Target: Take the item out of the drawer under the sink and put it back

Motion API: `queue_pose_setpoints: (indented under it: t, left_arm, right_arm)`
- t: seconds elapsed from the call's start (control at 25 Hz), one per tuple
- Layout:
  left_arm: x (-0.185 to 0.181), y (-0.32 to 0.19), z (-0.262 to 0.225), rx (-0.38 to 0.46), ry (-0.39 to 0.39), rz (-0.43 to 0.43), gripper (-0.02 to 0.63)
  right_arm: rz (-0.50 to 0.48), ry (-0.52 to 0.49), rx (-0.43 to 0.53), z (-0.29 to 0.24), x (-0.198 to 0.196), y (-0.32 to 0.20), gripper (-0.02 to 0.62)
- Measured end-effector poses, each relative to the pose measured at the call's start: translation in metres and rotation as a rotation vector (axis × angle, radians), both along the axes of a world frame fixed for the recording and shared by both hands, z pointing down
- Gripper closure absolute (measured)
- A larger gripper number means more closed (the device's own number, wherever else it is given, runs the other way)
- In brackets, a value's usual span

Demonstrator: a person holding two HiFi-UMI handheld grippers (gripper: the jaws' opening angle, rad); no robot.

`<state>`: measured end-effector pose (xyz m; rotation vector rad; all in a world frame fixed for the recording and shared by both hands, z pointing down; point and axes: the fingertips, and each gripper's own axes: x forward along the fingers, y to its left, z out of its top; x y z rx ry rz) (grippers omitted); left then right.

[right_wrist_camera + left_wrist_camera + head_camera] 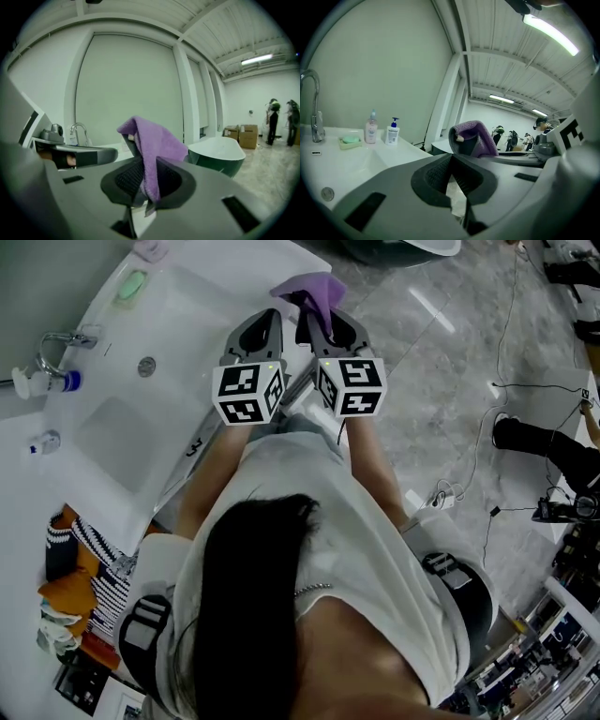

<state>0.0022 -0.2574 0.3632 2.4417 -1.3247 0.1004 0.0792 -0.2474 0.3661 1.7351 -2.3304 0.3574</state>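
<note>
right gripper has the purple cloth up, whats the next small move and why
Probably lower the right gripper toward the front below the sink: its jaws are clamped on the purple cloth, held above the sink's rim, so the cloth is out and only the return remains. The left gripper beside it is shut on nothing.

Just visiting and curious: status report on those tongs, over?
Right tongs shut on purple cloth, held up beside the sink. Left tongs shut, empty. Drawer not in view; nothing blocking that I can see.
</note>
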Motion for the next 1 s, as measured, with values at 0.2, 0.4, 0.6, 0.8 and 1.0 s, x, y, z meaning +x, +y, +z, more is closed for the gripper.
queue_pose_setpoints:
  t: [0.2,0.4,0.6,0.8,1.0]
  left_arm:
    - [-0.004,-0.003,-0.012,0.007,0.044,-0.046,0.601]
    - [-0.005,-0.002,-0.018,0.059,0.007,-0.028,0.601]
    - [-0.014,-0.004,-0.015,0.063,-0.01,-0.046,0.601]
    - [-0.008,-0.001,-0.016,0.075,-0.009,-0.015,0.601]
    - [-0.005,-0.001,-0.015,0.078,-0.013,-0.005,0.601]
  right_arm:
    - [-0.001,-0.017,0.036,-0.011,-0.003,0.0,0.52]
    - [-0.009,-0.008,0.051,-0.014,-0.007,0.002,0.52]
    - [-0.015,-0.005,0.056,-0.015,-0.011,0.002,0.52]
    - [-0.022,0.007,0.055,-0.016,-0.014,0.002,0.52]
    - [-0.027,0.011,0.053,-0.015,-0.017,0.0,0.52]
